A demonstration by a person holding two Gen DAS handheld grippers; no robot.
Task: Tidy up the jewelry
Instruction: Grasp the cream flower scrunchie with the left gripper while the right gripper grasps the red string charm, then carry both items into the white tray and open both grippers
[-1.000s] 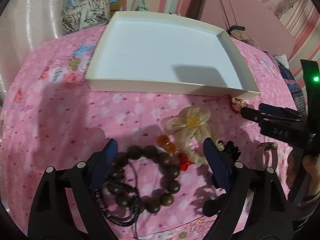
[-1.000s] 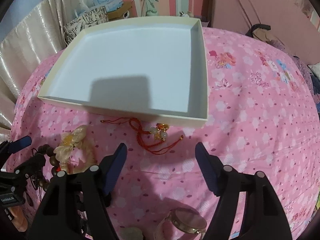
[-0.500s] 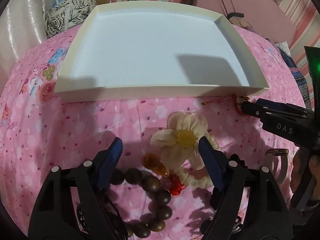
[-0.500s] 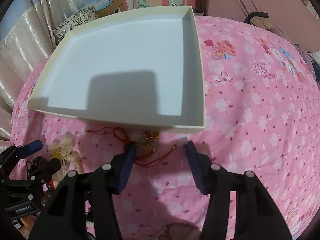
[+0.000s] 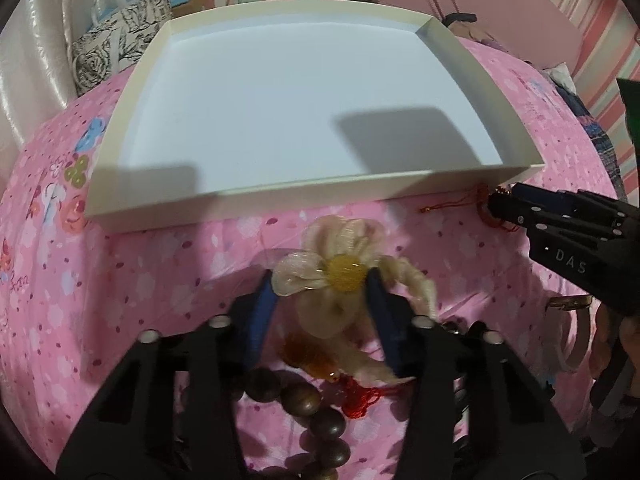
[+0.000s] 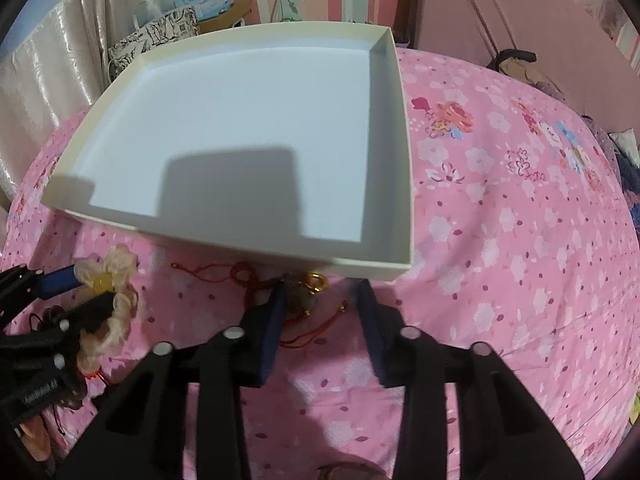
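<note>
A cream fabric flower with a yellow bead centre [image 5: 340, 272] lies on the pink floral bedspread, near the white tray [image 5: 280, 200]. My left gripper [image 5: 320, 284] is closing on it; both blue pads touch the flower. The same grip shows at the right wrist view's left edge, on the flower [image 6: 108, 276]. My right gripper [image 6: 320, 292] is closing too. A red cord bracelet [image 6: 240, 276] with a gold and pale charm [image 6: 304, 300] lies between its jaws. The left pad meets the charm, but a gap remains at the right pad. The tray [image 6: 240, 244] holds nothing.
A dark wooden bead bracelet [image 5: 304, 400], amber beads [image 5: 304, 354] and a red tassel [image 5: 360, 400] lie under my left gripper. A strap with a buckle [image 5: 568, 302] lies at the right. A patterned bag [image 5: 116, 52] stands behind the tray, with curtains at the left.
My left gripper moved forward from the wooden beads to the flower and its jaws narrowed onto it. My right gripper's jaws narrowed around the red cord charm.
</note>
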